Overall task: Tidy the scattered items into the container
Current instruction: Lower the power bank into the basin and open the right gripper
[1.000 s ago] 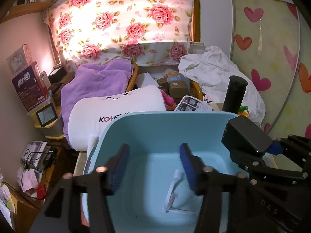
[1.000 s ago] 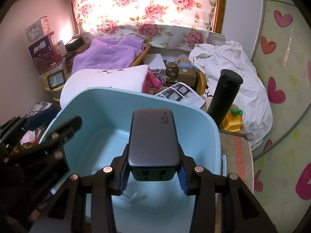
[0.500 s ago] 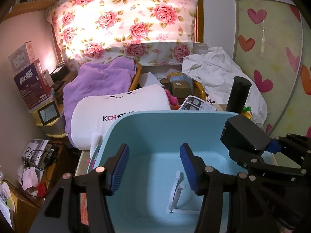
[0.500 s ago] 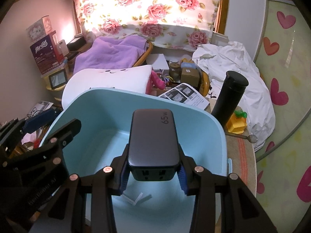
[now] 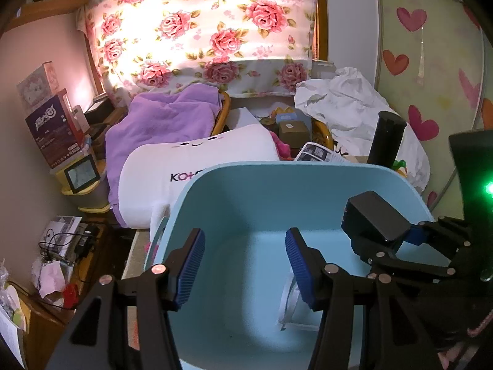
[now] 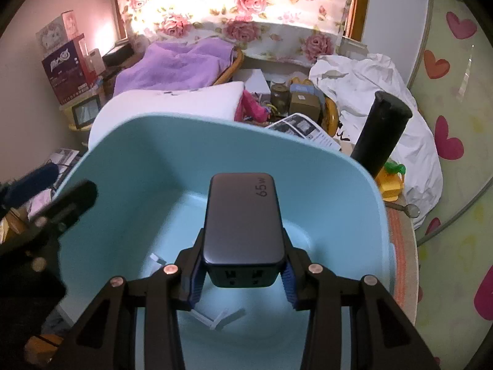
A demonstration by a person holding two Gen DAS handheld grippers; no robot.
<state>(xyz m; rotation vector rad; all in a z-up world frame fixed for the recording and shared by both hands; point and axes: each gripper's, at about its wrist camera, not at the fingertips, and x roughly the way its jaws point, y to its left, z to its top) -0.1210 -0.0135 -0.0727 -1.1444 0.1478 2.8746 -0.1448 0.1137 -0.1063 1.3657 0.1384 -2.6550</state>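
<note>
Since half a second ago the right gripper has carried the charger a little further forward over the tub, and in the left wrist view it now sits further toward the right edge of the frame, with a green light showing there.

The light blue tub fills the lower middle of both views; its far rim runs across the centre of each frame. Behind it, in the upper half of the frame, lie a white pillow with a small face and dark lettering, a purple blanket and a heap of white cloth. A black flask stands upright just beyond the tub's far right corner, with a small yellow toy beside its base.

The right gripper's fingers are clamped on the sides of the dark grey charger, marked 65W, which hangs above the inside of the tub without touching its floor. The left gripper is held over the tub's near left part, its blue-padded fingers spread apart with nothing between them.

A small white plastic piece lies on the tub floor, at the lower centre of the right wrist view.
</note>
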